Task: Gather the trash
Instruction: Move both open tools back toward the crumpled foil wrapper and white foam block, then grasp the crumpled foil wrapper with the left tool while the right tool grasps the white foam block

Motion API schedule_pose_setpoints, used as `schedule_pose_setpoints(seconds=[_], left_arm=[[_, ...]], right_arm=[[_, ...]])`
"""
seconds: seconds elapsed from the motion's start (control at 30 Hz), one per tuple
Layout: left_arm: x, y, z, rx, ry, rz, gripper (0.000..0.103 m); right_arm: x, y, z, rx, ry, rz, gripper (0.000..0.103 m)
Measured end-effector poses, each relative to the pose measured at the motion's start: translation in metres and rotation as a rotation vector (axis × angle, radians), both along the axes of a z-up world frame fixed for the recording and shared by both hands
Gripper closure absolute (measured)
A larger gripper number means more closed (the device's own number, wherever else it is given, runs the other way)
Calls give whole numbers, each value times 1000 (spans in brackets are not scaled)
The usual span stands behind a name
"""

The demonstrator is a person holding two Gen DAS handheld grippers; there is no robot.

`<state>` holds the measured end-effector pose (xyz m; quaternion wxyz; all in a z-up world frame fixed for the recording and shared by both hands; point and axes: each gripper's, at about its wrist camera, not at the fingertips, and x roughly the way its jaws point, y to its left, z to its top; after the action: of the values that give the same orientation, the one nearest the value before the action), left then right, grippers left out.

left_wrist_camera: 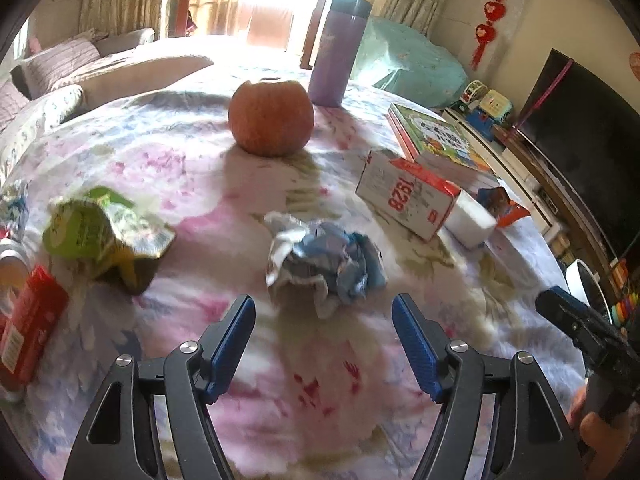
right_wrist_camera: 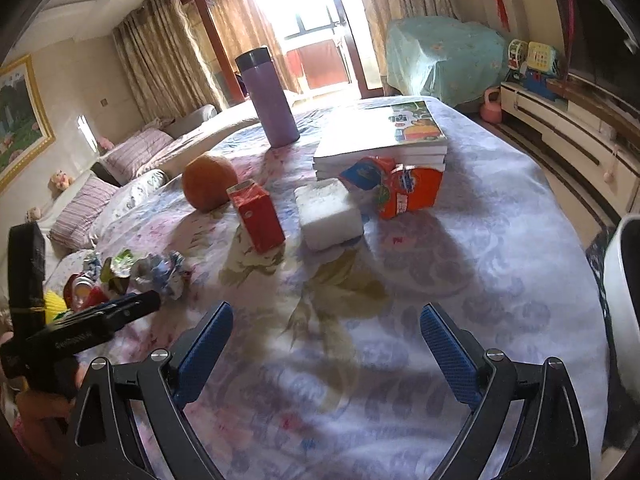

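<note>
No bin showed fully; only a white curved container wall (right_wrist_camera: pixel 624 304) stood at the right edge of the right wrist view, its inside hidden. On the floral tablecloth (left_wrist_camera: pixel 192 168) a crumpled blue-and-silver wrapper (left_wrist_camera: pixel 324 264) lay just ahead of the left gripper (left_wrist_camera: pixel 323 312), whose blue-padded jaws stood apart with nothing between them and the wrapper a little beyond the tips. To its left lay a crushed green wrapper (left_wrist_camera: pixel 100 232), and farther left a red carton (left_wrist_camera: pixel 28 320) at the table edge. Behind the wrapper sat an apple (left_wrist_camera: pixel 271 118) and a purple flask (left_wrist_camera: pixel 340 50), upright. To the right a red-and-white box (left_wrist_camera: pixel 406 196) lay on its side, touching a white sponge block (left_wrist_camera: pixel 470 218), with a stack of books (left_wrist_camera: pixel 436 140) behind and an orange crushed carton (right_wrist_camera: pixel 400 188) against the books. The right gripper (right_wrist_camera: pixel 326 330) hung over bare cloth, angled downward, jaws spread wide and empty, well short of the sponge block. Each gripper's black body showed at the edge of the other's view, the two side by side
</note>
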<state>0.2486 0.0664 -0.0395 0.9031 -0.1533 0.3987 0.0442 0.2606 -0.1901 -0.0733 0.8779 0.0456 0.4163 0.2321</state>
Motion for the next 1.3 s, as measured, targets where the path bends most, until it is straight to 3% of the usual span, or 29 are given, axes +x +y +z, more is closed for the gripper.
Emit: schedule_pose_setpoints(seconds=[0.4, 0.6, 0.7, 0.77, 0.93, 1.3], left_arm=[[41, 0, -15, 28, 19, -57, 32], [54, 0, -21, 5, 18, -76, 37], [56, -2, -24, -3, 23, -86, 44], [56, -3, -24, -4, 19, -94, 49], [54, -8, -22, -15, 10, -121, 62], [33, -47, -8, -59, -17, -208, 64]], right_arm=[[51, 23, -11, -39, 12, 33, 20], [70, 37, -20, -60, 24, 58, 24], [78, 42, -25, -72, 32, 66, 32], [82, 43, -31, -79, 51, 69, 53], [75, 35, -27, -69, 46, 55, 54], [24, -8, -10, 4, 60, 10, 54]])
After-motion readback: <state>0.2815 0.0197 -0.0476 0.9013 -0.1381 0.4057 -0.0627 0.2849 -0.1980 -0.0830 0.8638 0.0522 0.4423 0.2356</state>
